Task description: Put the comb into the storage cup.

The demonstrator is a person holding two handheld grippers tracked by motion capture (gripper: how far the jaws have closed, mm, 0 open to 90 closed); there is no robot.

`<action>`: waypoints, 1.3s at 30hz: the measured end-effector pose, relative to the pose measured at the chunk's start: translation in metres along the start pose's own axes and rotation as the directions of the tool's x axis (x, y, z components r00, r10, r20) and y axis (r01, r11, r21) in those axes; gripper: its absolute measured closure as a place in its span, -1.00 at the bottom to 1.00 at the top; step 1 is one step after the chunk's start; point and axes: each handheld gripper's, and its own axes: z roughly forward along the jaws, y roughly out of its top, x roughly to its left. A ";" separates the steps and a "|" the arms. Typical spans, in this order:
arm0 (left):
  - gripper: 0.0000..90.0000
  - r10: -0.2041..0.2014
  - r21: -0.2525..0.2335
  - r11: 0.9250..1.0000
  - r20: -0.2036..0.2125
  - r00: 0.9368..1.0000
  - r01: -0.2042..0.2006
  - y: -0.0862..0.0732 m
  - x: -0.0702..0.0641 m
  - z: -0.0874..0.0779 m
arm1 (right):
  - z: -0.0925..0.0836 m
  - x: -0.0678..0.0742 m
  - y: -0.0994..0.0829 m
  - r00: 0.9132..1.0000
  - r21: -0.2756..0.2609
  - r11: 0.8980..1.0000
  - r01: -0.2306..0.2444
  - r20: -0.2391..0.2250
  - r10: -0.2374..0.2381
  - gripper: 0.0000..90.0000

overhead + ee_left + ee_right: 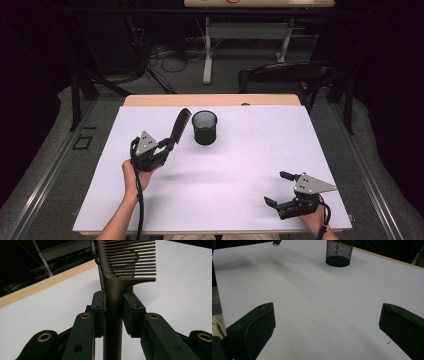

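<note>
A dark brown comb (181, 125) stands tilted up above the white sheet, its handle clamped in my left gripper (167, 146). In the left gripper view the comb (117, 285) runs up between both pads, teeth pointing right, with my left gripper (113, 312) shut on the handle. A black mesh cup (205, 127) stands upright just right of the comb's tip; through the comb's teeth the mesh cup (126, 258) shows faintly. My right gripper (279, 189) rests low at the sheet's front right, jaws wide apart with nothing between them. The mesh cup (338, 252) sits far ahead of my right gripper (327, 322).
The white sheet (235, 165) covers a wooden table (210, 100). A black chair (290, 75) and a desk frame with cables stand beyond the far edge. A sleeve edge (217, 325) shows at the left of the right gripper view.
</note>
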 end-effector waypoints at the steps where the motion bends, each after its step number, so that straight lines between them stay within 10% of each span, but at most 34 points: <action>1: 0.60 -0.002 -0.005 1.000 -0.002 1.000 0.002 0.000 0.001 0.000 | 0.000 0.000 -0.001 1.000 0.000 1.000 -0.003 -0.003 0.003 -0.99; 39: 0.60 -0.038 -0.100 0.994 -0.037 0.999 0.034 0.020 0.000 0.008 | 0.000 0.000 -0.002 1.000 0.003 1.000 -0.011 0.000 0.011 -0.99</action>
